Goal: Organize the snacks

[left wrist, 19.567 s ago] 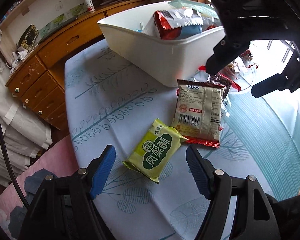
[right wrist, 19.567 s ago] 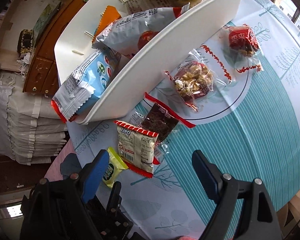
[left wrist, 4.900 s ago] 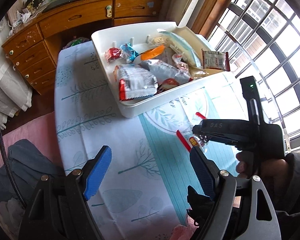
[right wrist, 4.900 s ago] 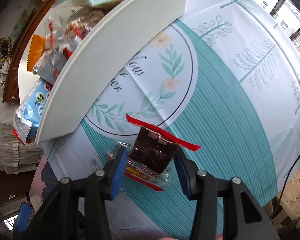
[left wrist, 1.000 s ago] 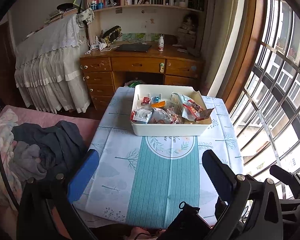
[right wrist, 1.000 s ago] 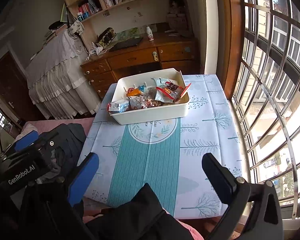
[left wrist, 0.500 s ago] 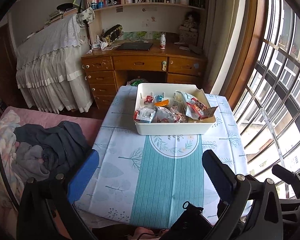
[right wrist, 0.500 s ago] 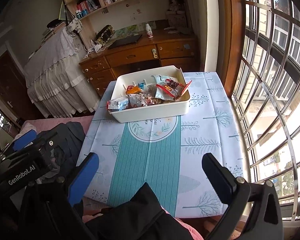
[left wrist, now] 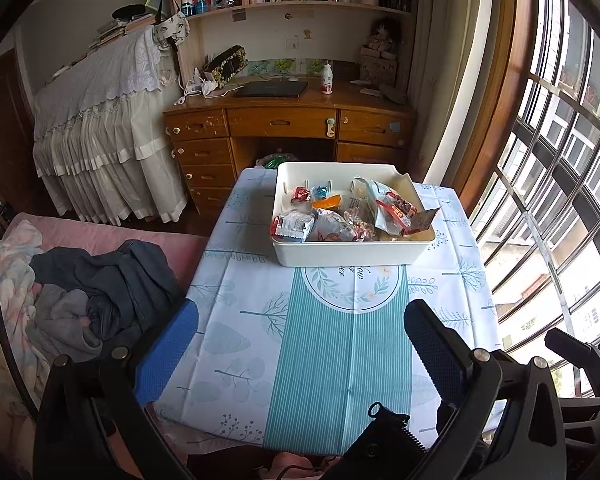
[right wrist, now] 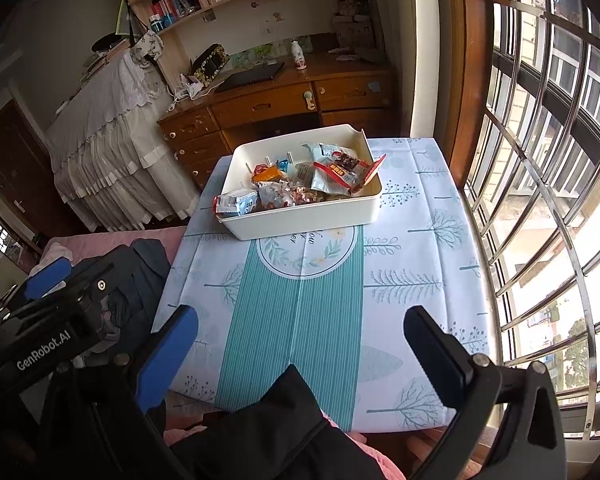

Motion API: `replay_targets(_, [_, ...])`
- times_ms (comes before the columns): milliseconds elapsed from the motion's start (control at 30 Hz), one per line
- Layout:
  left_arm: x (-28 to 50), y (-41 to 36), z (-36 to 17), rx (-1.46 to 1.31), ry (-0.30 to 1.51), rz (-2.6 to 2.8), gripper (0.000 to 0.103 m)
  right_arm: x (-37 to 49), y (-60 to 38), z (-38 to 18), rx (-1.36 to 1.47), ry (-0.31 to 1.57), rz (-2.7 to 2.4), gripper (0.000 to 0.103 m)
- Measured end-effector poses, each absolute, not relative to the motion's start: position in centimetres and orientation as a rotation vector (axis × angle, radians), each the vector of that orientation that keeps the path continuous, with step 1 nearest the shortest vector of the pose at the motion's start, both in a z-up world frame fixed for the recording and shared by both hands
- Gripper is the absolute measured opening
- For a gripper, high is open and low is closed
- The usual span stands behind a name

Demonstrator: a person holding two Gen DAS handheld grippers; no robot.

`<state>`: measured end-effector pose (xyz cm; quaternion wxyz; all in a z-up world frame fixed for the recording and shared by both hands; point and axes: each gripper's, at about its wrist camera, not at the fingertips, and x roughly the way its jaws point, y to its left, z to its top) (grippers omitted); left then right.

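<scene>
Above the near end of the table, the left gripper hangs with its blue-padded fingers spread wide; nothing lies between them and they touch nothing. The right gripper is held the same way, fingers far apart and empty, over the striped teal runner of the tablecloth. Each tool shows in the other's camera: the left one at the lower left edge of the right wrist view, the right one at the lower right edge of the left wrist view.

The snacks are all inside the white plastic bin, which sits at the far end of the table, well apart from both grippers. Among them are a red-and-white packet against the bin's near left corner, an orange wedge-shaped packet further back, and a red-edged clear packet propped on top toward the right wall. The cloth around the bin carries only its printed trees and leaf wreath. A dark sleeve crosses the bottom of the right wrist view.
</scene>
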<state>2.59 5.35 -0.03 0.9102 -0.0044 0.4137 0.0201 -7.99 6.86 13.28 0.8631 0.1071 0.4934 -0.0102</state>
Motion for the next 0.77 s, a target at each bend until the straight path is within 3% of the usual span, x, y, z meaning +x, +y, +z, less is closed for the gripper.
replay_targets(767, [2.75,5.56,0.07,-0.002,0.856,0.04,0.102,-8.04,7.04,13.1,0.226,1.039,-0.017,0.103])
